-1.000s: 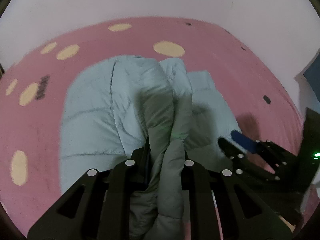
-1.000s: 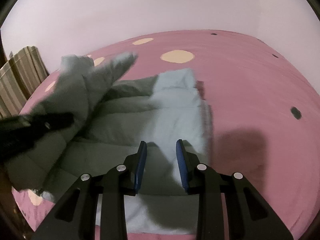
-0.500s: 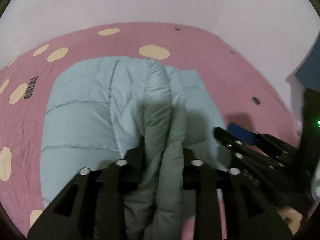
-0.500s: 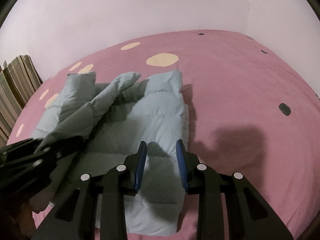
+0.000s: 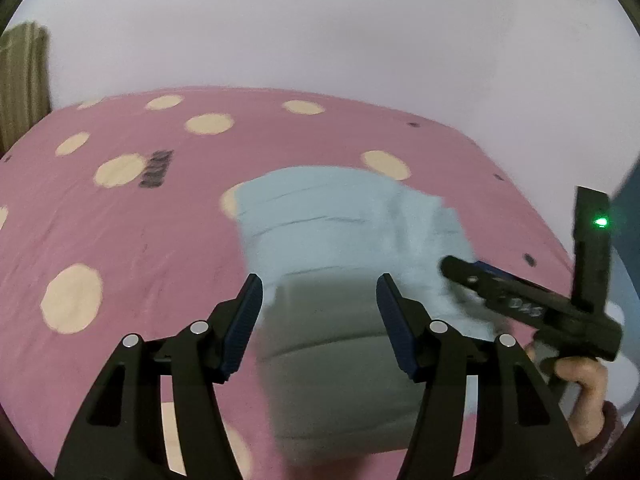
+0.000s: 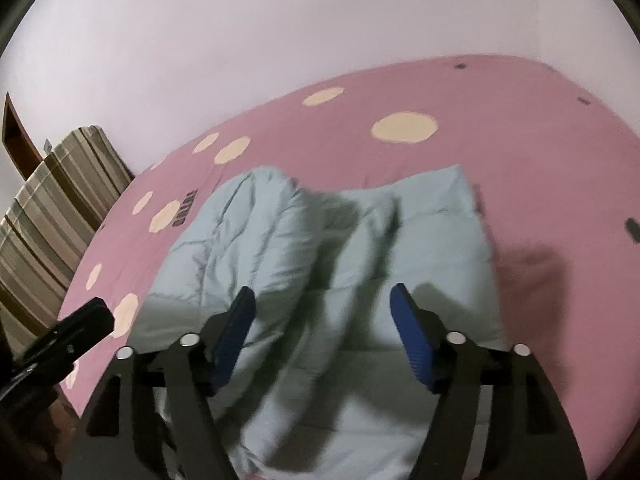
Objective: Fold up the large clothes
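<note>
Jacket [image 5: 344, 248] dropped from left tongs [image 5: 318, 312], both tongs just opened, empty, right tongs [image 6: 320, 320] above it

Bare pink bed [image 5: 120, 240] lies free from nine to twelve o'clock of the puffy jacket [image 5: 340, 248]; the right gripper [image 5: 460, 270] crowds three o'clock

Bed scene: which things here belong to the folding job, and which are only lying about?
For the job:
- jacket, light blue, lying on the bed
- left tongs, open
- right tongs, open

Lying about:
- bed sheet, pink with dots
- striped cloth beside the bed
</note>
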